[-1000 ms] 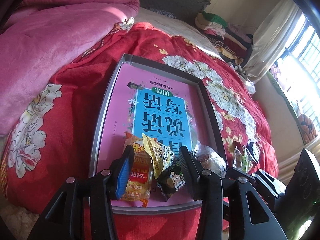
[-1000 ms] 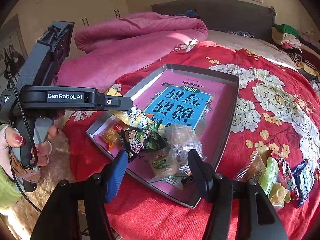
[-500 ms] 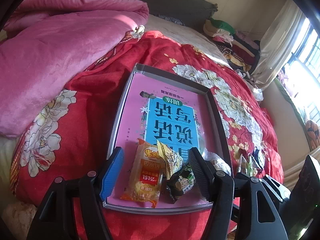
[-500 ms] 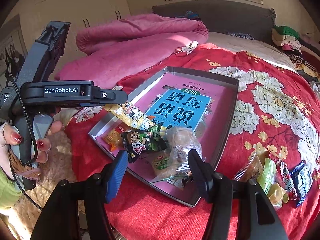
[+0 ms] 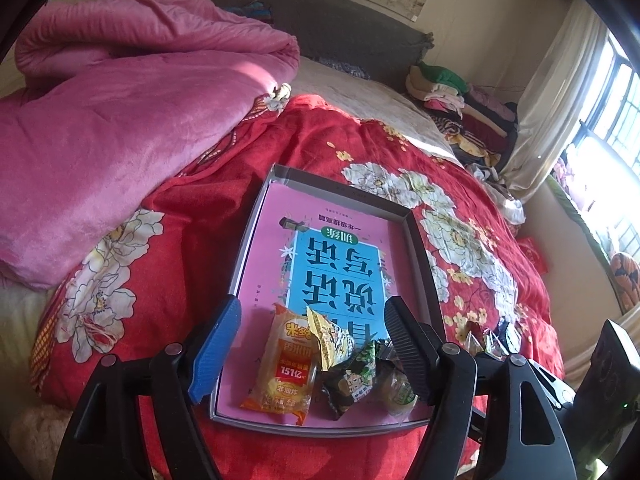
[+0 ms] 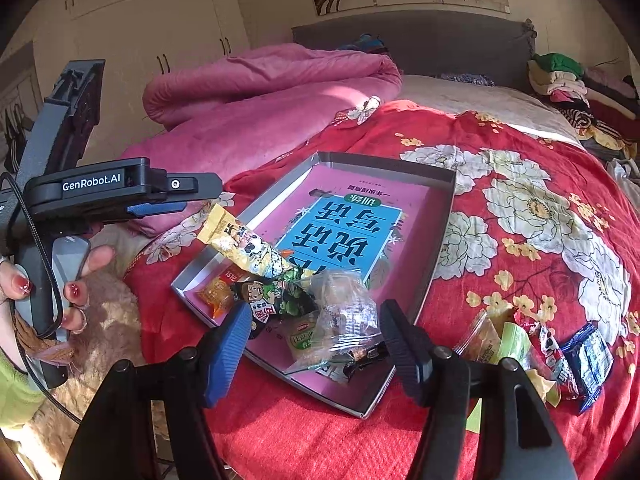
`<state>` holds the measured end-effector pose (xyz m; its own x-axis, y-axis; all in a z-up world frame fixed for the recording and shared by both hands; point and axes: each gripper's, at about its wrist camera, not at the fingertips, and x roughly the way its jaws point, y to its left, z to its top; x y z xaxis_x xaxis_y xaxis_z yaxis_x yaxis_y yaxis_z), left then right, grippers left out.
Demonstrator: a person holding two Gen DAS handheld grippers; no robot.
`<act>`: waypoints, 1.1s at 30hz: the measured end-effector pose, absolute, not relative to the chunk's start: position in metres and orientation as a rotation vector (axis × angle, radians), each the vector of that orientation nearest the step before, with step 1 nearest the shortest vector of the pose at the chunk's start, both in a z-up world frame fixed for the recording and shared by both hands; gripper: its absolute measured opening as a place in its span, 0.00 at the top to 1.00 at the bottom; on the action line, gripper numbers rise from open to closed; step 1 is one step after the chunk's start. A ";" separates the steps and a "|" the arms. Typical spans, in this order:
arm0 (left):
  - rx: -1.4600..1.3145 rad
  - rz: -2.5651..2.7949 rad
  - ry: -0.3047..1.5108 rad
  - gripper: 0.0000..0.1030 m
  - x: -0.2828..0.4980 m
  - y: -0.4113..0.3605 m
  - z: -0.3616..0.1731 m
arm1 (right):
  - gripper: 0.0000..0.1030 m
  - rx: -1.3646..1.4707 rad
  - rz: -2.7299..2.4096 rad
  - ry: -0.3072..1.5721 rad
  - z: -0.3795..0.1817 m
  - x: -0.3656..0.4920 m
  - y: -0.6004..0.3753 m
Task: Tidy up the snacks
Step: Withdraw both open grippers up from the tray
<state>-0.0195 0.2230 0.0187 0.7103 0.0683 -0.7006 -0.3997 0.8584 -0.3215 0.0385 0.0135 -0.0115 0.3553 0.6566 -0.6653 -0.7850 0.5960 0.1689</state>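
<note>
A grey tray (image 5: 419,240) (image 6: 443,216) with a pink and blue book cover inside lies on the red flowered bedspread. At its near end lie several snack packets: an orange one (image 5: 286,376), a yellow one (image 5: 328,338) (image 6: 244,246), a dark green one (image 5: 352,380) (image 6: 276,296) and a clear bag (image 6: 344,312). My left gripper (image 5: 312,336) is open and empty, above and behind these packets. My right gripper (image 6: 316,340) is open and empty, at the tray's near corner. Loose snack packets (image 6: 560,356) lie on the bedspread right of the tray.
A pink quilt (image 5: 120,112) is bunched up left of the tray. Folded clothes (image 5: 460,96) are stacked at the far right by the headboard. The left gripper body (image 6: 100,192) and the hand holding it show at the left of the right wrist view.
My left gripper has opened wider and pulled back and up from the tray, leaving the yellow packet on the pile. My right gripper has hardly moved.
</note>
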 end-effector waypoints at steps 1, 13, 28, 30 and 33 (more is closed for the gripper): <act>-0.486 0.281 0.734 0.25 -0.020 0.223 0.020 | 0.35 -0.190 0.935 0.761 -0.011 0.039 0.013; -0.478 0.271 0.683 0.24 -0.029 0.215 0.041 | 0.34 -0.152 0.905 0.706 0.005 0.043 -0.002; -0.405 0.221 0.696 0.24 -0.026 0.184 0.054 | 0.29 -0.086 0.846 0.652 0.026 0.048 -0.032; -0.401 0.207 0.702 0.24 -0.024 0.179 0.054 | 0.29 -0.075 0.839 0.648 0.028 0.049 -0.037; -0.392 0.186 0.707 0.24 -0.023 0.172 0.055 | 0.28 -0.062 0.826 0.638 0.032 0.050 -0.044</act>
